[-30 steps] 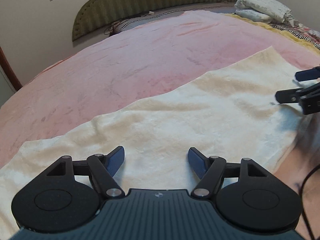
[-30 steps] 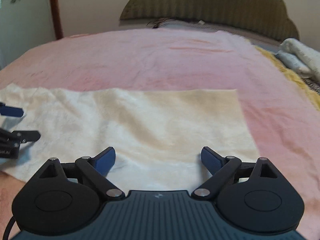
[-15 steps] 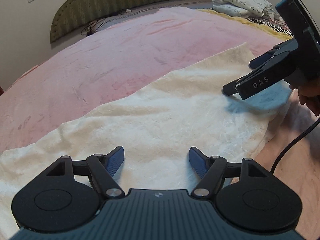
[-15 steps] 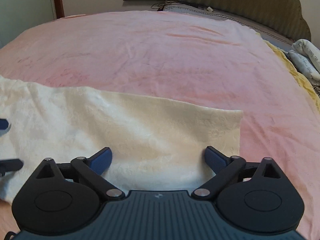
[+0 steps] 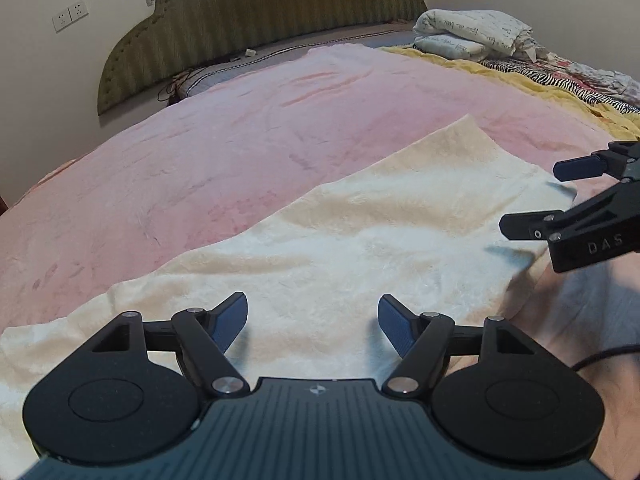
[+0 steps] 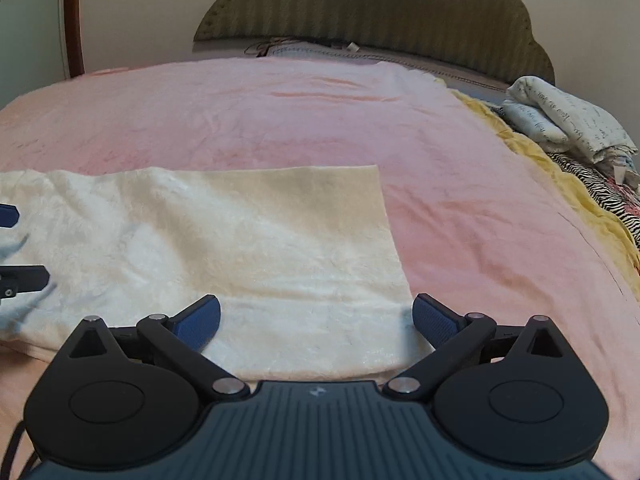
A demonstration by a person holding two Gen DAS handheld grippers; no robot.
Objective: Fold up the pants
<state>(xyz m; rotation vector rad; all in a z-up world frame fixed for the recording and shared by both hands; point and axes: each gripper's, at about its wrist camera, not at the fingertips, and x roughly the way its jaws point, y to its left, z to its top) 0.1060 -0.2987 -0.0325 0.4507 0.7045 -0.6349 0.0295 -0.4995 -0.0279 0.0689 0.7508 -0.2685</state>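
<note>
Cream fleece pants lie flat in a long strip across the pink blanket. My left gripper hovers open just above their middle part, with nothing between its blue pads. In the right wrist view the pants end in a straight edge. My right gripper stands wide open over that end's near corner, pads apart from the cloth. In the left wrist view the right gripper reaches in from the right edge over the same end. The left gripper shows at the right wrist view's left edge.
A green padded headboard closes the far side of the bed. Folded printed bedding, a yellow blanket and zebra-striped cloth lie along the right side. A black cable trails at lower right. Bare pink blanket stretches beyond the pants.
The right gripper came in large and high over the pants' end half a second ago, then drew back low to the right edge. The left gripper shifted a little along the pants, still open.
</note>
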